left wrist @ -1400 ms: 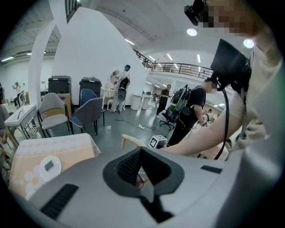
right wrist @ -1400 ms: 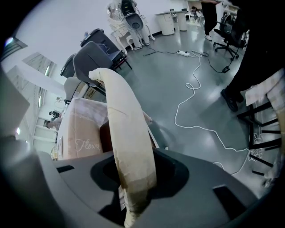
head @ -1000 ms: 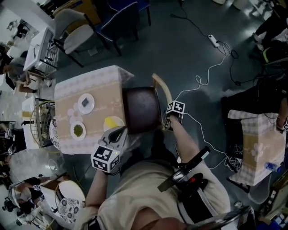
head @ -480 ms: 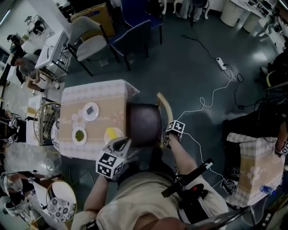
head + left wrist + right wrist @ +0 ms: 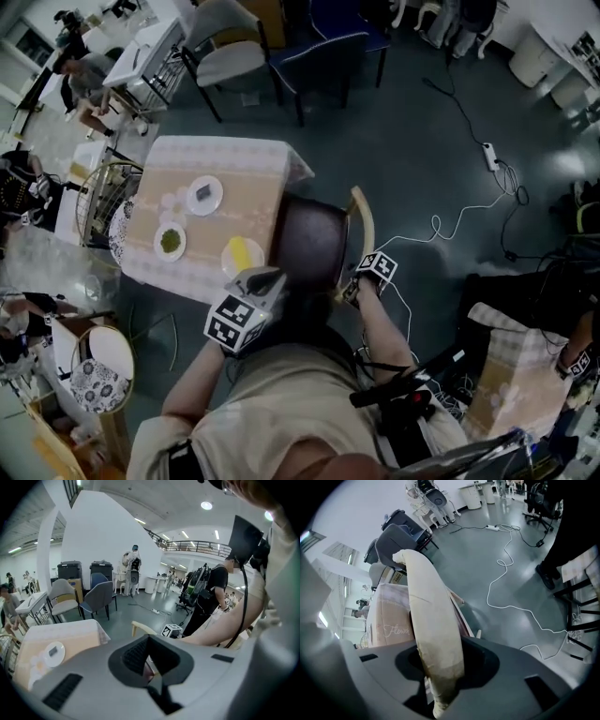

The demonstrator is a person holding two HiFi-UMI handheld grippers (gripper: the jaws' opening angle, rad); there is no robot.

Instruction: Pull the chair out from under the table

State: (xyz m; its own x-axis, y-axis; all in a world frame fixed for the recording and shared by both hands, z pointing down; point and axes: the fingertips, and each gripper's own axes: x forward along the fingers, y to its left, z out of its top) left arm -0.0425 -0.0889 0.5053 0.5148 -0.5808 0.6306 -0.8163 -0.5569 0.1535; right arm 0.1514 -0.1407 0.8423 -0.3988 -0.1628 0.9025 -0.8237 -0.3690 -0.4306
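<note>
On my left stands the desk [image 5: 253, 159] with its pale cloth and three small plates [image 5: 205, 195]. My left tool [image 5: 270, 277] sits at the near edge of the chair [image 5: 309, 239], its jaws drawn narrow with a thin reddish-brown strip between them; I cannot tell whether that strip is the seat. The chair's dark seat is partly tucked under the desk's right side. My right tool [image 5: 350, 292] is clamped on the pale curved back rail [image 5: 364, 220]. A white cable [image 5: 441, 225] trails over the floor beyond.
</note>
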